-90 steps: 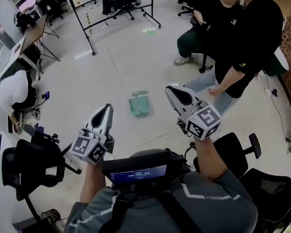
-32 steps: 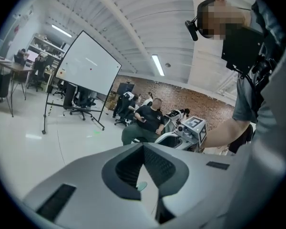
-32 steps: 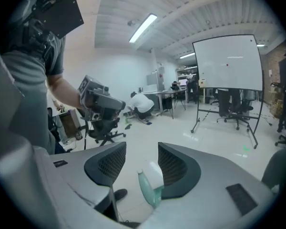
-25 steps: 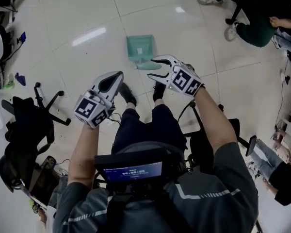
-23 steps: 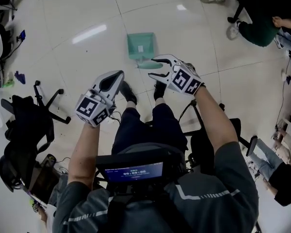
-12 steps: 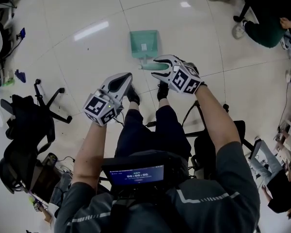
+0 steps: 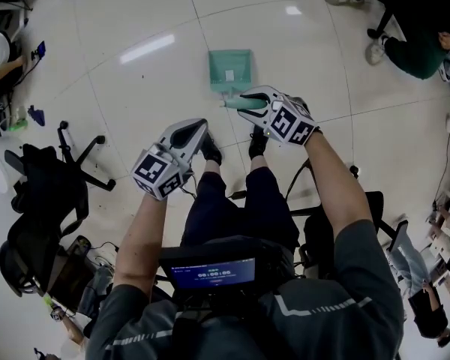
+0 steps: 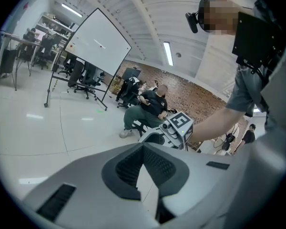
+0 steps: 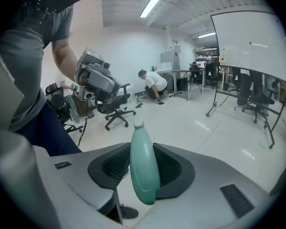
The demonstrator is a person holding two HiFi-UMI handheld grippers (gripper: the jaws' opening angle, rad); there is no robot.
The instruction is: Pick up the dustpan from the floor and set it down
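Floor of pale glossy tiles [image 7: 135, 21] fills most of the room as I look at it, with thin joints between the tiles and lamp reflections on them. A large white board on a black wheeled frame [image 8: 97, 44] stands further back, and some dark office chairs stand behind it. The person in the grey shirt [image 7: 285, 313] who works the tongs bends over the floor, with both forearms stretched forward and two black shoes [image 7: 210, 150] set on the tiles. A black office chair with a star base [image 7: 49, 193] stands at this person's left, well apart. Another person in dark clothes [image 8: 145, 109] sits near the brick wall.

The mint-green plastic dustpan [image 7: 230, 70] lies on the floor just ahead of the shoes, with its square pan away from the person and its handle [image 9: 144, 171] nearer to them. The right gripper [image 7: 244, 103] has this handle between its jaws. The jaws have just been closing, and the ribbed dark pads [image 9: 115, 165] now meet the handle on both sides (its rounded end sticks out beyond the jaw tips). The pan itself seems flat on the tiles.

The left gripper [image 7: 201, 126] hangs beside the left shoe, apart from the dustpan. Its jaw tips are together and it has hold of nothing; only floor shows through the small gap behind them.
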